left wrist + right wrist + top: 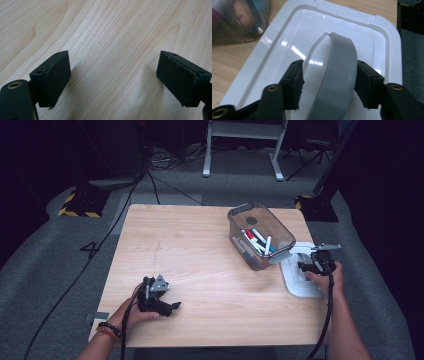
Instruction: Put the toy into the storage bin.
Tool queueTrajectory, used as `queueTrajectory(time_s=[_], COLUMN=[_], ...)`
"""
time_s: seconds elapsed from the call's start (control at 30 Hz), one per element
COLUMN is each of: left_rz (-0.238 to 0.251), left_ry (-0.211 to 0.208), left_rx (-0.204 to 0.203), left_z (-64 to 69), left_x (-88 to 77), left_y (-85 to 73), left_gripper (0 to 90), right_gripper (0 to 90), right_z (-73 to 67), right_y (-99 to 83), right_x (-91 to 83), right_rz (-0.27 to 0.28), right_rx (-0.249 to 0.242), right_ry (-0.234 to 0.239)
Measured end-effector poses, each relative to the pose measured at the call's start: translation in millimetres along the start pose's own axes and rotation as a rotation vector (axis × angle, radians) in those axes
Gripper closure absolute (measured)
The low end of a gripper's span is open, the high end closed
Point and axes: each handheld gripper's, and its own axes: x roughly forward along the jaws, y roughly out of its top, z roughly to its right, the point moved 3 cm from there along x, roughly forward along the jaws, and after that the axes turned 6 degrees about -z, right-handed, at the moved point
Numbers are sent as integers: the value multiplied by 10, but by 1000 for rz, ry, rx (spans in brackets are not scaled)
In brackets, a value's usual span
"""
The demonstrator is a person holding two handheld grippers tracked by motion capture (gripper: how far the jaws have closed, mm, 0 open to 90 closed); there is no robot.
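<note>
**Lid handle straddled, bin not yet covered**

Over at three o'clock on the bench, the right hand-held gripper is down on the white lid, which lies flat at the bench's right edge. From the right gripper view, its jaws sit either side of the lid's raised grey handle: the right pad looks to be against the handle, the left one has a sliver of gap, so I'd call this a grasp being set rather than one already made. No lift yet, by the look of it.

Just beside the lid, toward eleven o'clock of it, stands the clear plastic bin, open-topped, with markers piled inside. So the filling appears done; what's left, I'd judge, is clamping the handle, carrying the lid across and seating it on the bin.

The left hand-held gripper rests low near seven o'clock, jaws apart over bare wood, nothing between them, idle for now.
</note>
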Motion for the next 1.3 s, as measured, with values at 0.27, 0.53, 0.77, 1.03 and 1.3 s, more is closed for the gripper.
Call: queueTrajectory(time_s=[0.27, 0.53, 0.77, 1.03, 1.3], left_rz=[1, 1, 1, 1, 1], left_ry=[-2, -2, -2, -2, -2], left_rx=[2, 2, 2, 2, 2], left_z=[-1, -1, -1, -1, -1], left_x=[3, 3, 4, 3, 3], left_y=[4, 4, 4, 4, 4], left_gripper=[126, 126, 126, 126, 126], right_gripper=[574, 620, 670, 671, 670], right_z=[21, -156, -78, -59, 26], right_y=[-31, 42, 24, 34, 47], right_x=[15, 29, -38, -120, -275], right_rz=[40, 31, 62, 87, 125], right_rx=[24, -43, -8, -10, 20], right_ry=[69, 72, 50, 51, 28])
